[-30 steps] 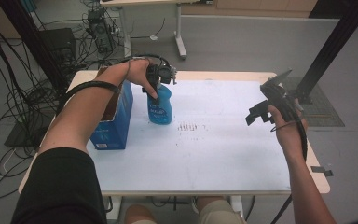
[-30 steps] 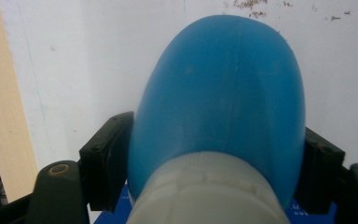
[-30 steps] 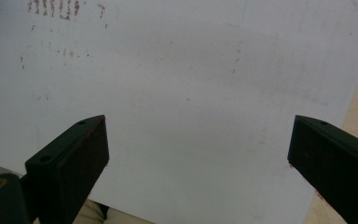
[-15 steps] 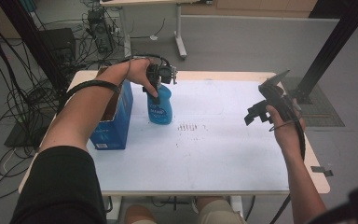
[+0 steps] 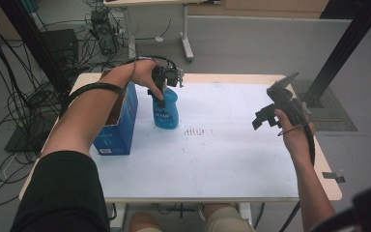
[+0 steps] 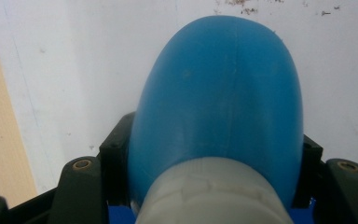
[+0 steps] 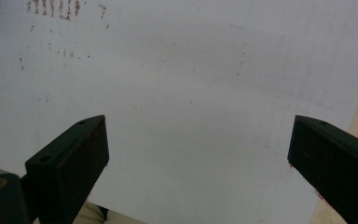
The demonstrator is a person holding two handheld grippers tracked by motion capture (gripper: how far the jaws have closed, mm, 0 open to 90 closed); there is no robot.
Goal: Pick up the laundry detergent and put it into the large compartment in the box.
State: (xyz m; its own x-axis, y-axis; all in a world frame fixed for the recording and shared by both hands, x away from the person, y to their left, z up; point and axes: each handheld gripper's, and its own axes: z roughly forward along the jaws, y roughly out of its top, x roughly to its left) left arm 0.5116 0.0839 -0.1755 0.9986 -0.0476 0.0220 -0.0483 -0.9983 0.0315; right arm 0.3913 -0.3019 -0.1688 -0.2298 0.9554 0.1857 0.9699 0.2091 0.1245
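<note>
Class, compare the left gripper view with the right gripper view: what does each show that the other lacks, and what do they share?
Left gripper view alone: a blue plastic bottle with a pale grey neck, pinched by the left claw. Right gripper view alone: the right claw open with nothing between its black jaws, and faint brown marks. Both: the white tabletop.
</note>
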